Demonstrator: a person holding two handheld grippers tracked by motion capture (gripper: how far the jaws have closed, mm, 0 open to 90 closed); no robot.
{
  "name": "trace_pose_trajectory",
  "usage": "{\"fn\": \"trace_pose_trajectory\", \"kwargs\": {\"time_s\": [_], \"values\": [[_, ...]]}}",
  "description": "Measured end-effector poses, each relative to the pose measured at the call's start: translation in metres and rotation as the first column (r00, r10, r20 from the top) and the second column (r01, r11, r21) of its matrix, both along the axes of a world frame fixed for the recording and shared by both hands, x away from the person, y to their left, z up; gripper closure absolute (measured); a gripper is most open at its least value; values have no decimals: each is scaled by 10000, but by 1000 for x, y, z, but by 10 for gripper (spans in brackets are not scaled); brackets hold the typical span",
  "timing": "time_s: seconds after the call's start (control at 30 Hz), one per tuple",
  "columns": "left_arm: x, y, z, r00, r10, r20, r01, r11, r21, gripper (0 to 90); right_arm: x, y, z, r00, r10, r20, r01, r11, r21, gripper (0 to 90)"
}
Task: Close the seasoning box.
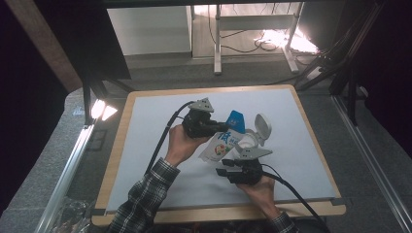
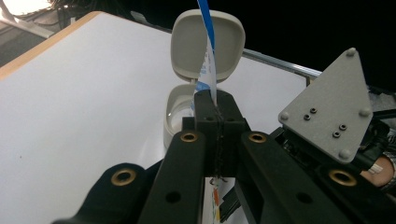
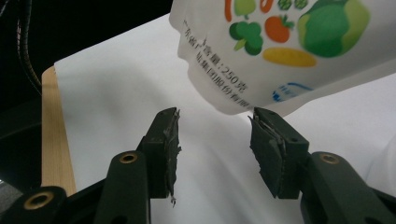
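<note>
Left claw pinching pouch top, right claw gaping under pouch bottom.

Left gripper (image 2: pixel 217 109): jaws clamped tight on the blue top edge of the pouch (image 1: pixel 221 141), film squeezed flat between the pads. Right gripper (image 3: pixel 215 140): jaws part-way apart, nothing between them, pouch bottom corner (image 3: pixel 224 100) hanging just above and ahead of the fingertips (image 3: pixel 261 123). Pouch is held tilted above mid-table (image 1: pixel 160 116), veg print facing the right gripper. Hinged white container (image 2: pixel 201 70) sits on the table just beyond the pouch, lid up, base open. Judgement: step looks like steadying the pouch bottom for a pour toward the container. To do it well, bring the right jaws up around the bottom seam, not the soft belly, close gently, keep the left pinch firm, then tip over the open base.
</note>
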State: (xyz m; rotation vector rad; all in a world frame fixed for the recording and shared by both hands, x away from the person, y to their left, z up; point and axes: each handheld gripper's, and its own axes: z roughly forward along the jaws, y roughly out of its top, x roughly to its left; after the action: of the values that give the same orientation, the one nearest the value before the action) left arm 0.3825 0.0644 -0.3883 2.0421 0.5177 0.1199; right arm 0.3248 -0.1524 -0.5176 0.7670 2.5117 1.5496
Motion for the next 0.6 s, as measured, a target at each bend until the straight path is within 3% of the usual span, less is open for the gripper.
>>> {"fn": "trace_pose_trajectory", "kwargs": {"time_s": [0.23, 0.6], "values": [[3, 5, -3, 9999, 144, 49, -144, 9999, -22, 900, 0, -1, 1, 10000, -39, -33, 39, 10000, -16, 520], [10, 17, -9, 9967, 805, 128, -807, 9967, 123, 900, 1, -1, 0, 10000, -36, 44, 36, 10000, 16, 520]]}}
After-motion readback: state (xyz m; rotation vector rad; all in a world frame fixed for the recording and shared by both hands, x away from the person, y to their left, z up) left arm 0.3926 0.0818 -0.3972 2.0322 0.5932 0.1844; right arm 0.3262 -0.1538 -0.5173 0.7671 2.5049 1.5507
